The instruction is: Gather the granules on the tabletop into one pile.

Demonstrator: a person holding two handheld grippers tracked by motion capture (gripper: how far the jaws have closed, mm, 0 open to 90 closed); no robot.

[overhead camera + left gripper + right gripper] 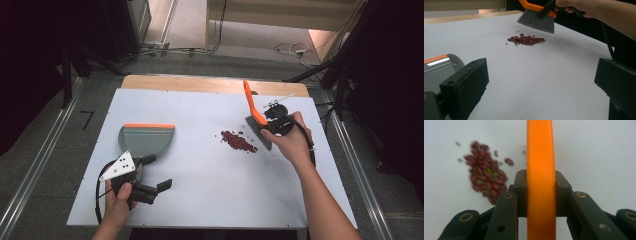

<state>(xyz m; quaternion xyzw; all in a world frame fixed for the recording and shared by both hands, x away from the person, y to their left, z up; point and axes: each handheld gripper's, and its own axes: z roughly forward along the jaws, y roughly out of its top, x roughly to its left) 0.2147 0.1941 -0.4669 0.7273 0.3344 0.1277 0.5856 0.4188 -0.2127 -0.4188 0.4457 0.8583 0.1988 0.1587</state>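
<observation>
A brush with an orange handle and grey bristles hangs tilted just right of a pile of dark red beans on the white table. My right gripper is shut on the handle; in the right gripper view its jaws clamp the orange handle, with the beans to the left. A grey dustpan with an orange edge lies at the left. My left gripper stands open and holds nothing just in front of it, its wide jaws facing the beans and brush.
The dustpan shows beside the left jaw in the left gripper view. A few stray beans lie around the pile. A wooden strip runs along the table's far edge. Cables lie on the floor beyond the table.
</observation>
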